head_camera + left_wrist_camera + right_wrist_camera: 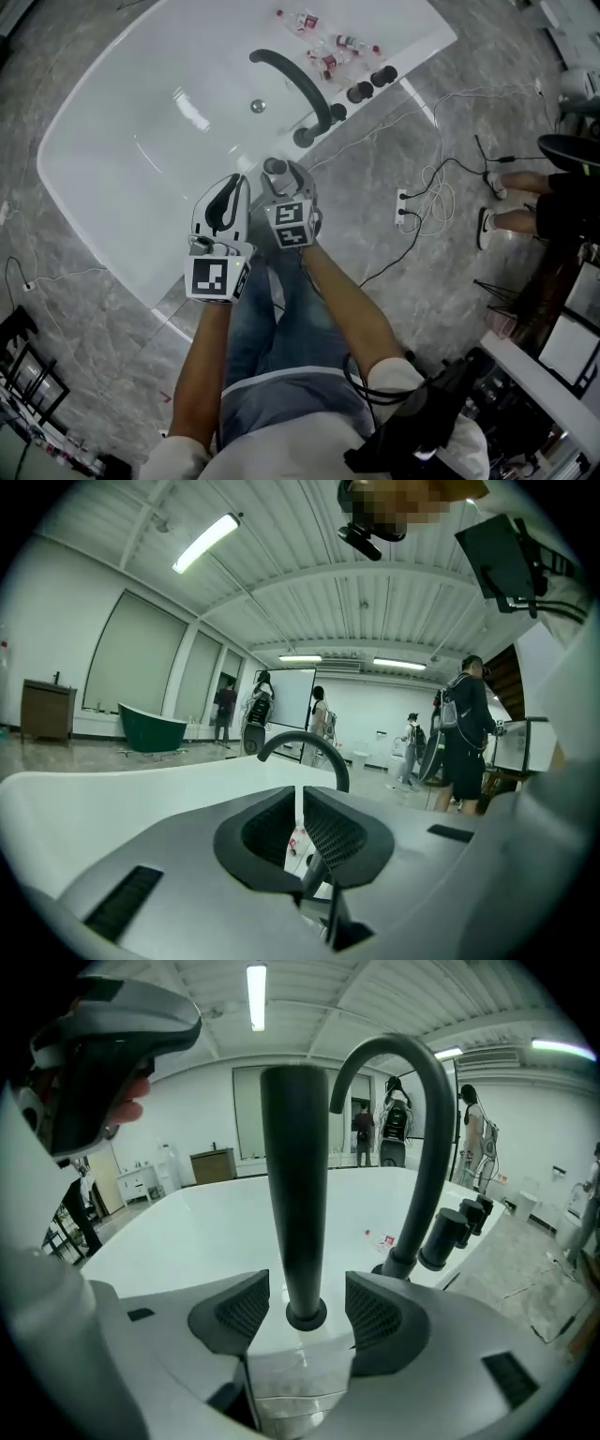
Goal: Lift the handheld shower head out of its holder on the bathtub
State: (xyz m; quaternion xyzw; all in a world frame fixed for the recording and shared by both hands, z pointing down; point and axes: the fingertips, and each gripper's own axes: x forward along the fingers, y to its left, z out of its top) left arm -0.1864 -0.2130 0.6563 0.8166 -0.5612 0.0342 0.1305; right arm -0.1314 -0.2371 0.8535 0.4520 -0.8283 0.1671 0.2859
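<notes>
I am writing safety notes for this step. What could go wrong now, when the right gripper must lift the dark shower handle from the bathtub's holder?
1. The right gripper stands open around the smooth, upright dark cylindrical shower handle, its jaws not touching it. A weak or off-centre close could let the handle slip.
2. The curved dark faucet spout rises close beside the handle, so a tilted lift might knock against it.

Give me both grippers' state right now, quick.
Left gripper: closed, empty.
Right gripper: open, fingers either side of the upright black cylindrical handheld shower head, not gripping it.
</notes>
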